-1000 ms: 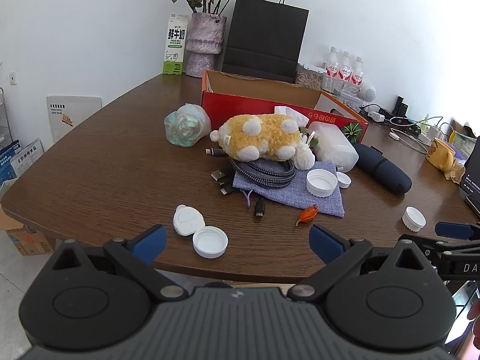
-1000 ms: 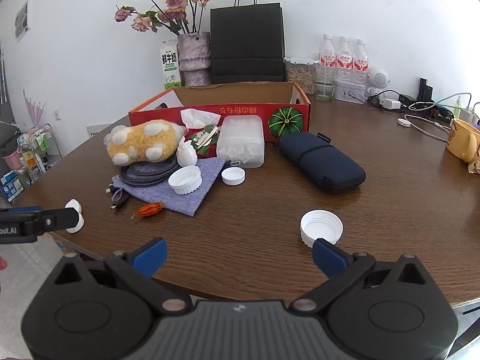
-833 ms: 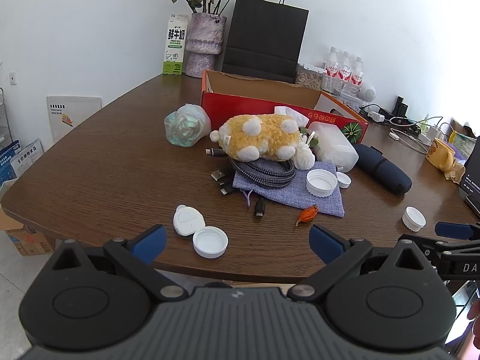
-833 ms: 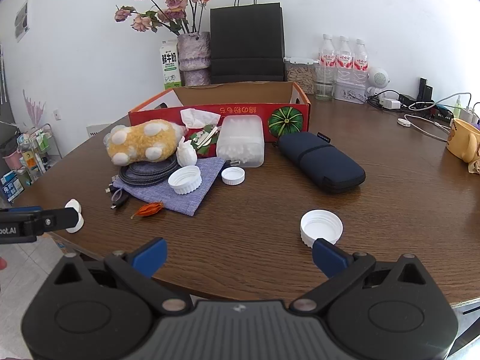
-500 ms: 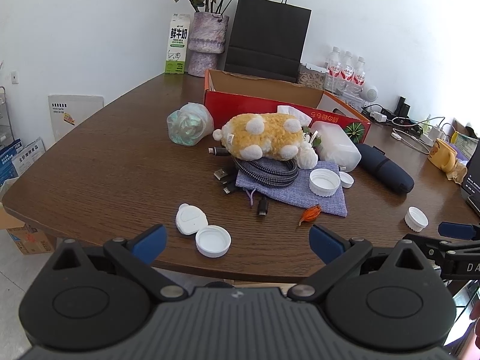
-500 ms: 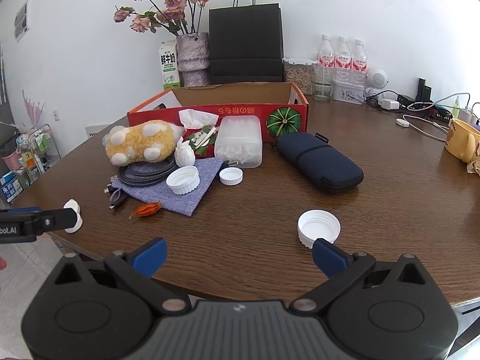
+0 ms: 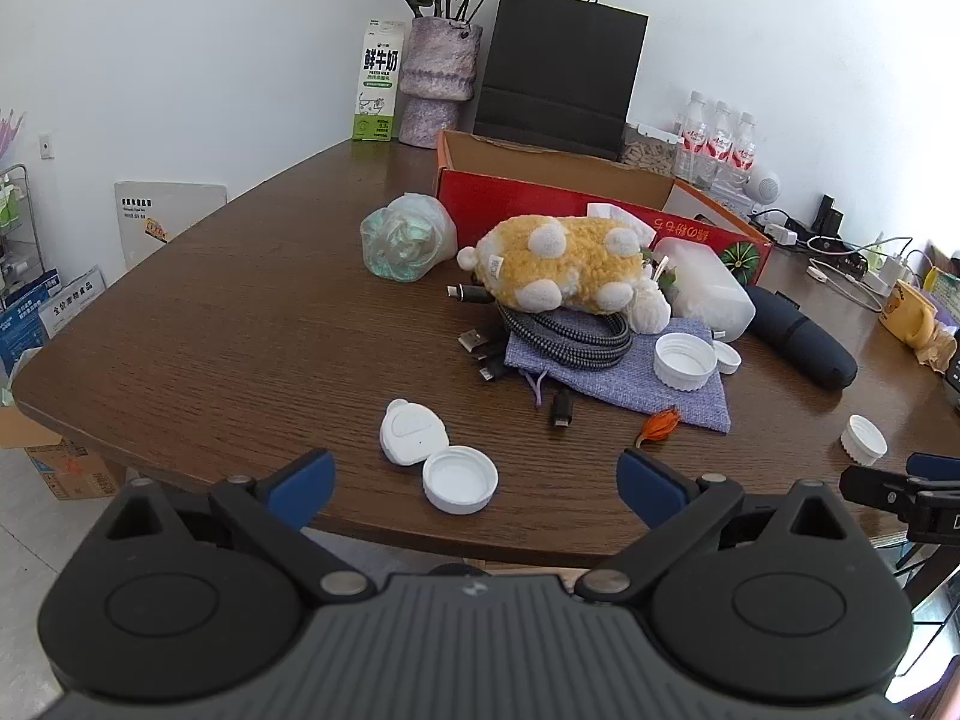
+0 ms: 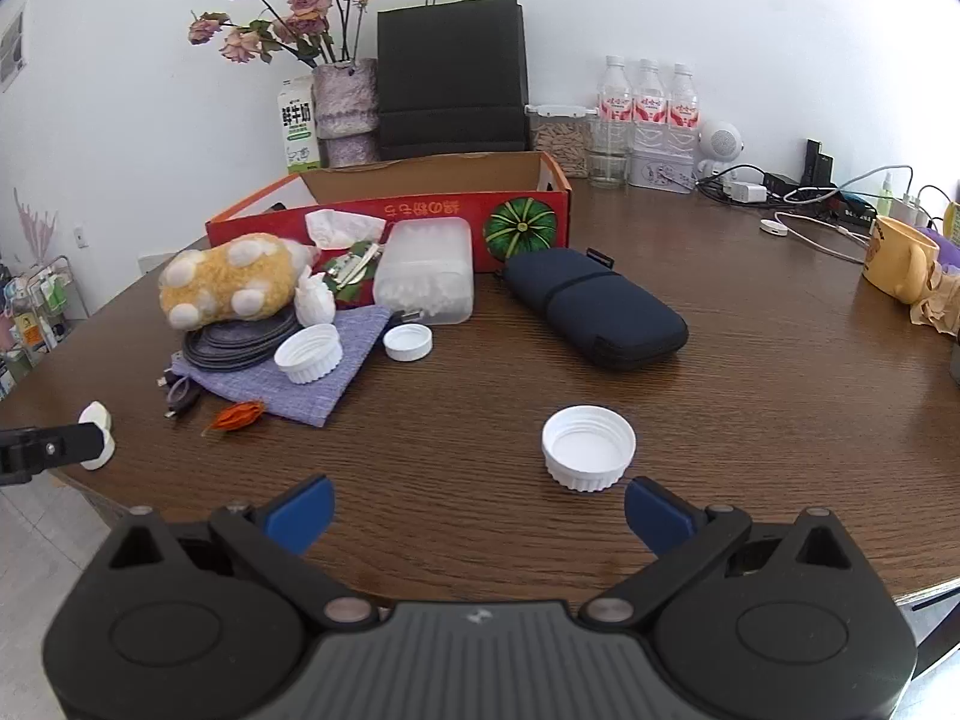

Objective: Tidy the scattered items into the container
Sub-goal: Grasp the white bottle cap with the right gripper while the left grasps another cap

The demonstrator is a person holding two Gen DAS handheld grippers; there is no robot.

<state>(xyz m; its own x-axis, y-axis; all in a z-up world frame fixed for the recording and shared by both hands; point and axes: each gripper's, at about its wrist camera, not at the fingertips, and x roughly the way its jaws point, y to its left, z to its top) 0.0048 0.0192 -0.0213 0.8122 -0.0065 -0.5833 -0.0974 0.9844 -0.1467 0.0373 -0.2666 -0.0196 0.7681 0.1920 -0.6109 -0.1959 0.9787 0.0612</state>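
Observation:
A red cardboard box point(image 7: 528, 195) point(image 8: 420, 210) stands open on the brown table. In front of it lie a yellow plush toy point(image 7: 564, 264) point(image 8: 228, 279), coiled cables point(image 7: 564, 330), a purple cloth pouch point(image 7: 630, 372), a clear plastic box point(image 8: 423, 270), a dark blue case point(image 8: 594, 306), a bagged bundle point(image 7: 405, 237) and several white caps. My left gripper point(image 7: 474, 483) is open and empty, just short of a white cap point(image 7: 460, 478) and a white case point(image 7: 413, 432). My right gripper point(image 8: 477, 513) is open and empty, a white cap point(image 8: 588, 447) just ahead of its right finger.
A black paper bag point(image 7: 558, 60), a vase of flowers point(image 7: 438, 66), a milk carton point(image 7: 378, 87) and water bottles point(image 8: 645, 102) stand at the back. Cables and chargers point(image 8: 798, 198) and a yellow mug point(image 8: 897, 258) lie at the right. The table edge is right under both grippers.
Both grippers have moved forward a little toward the table, so the items appear nearer. Both stay open and nothing on the table has moved.

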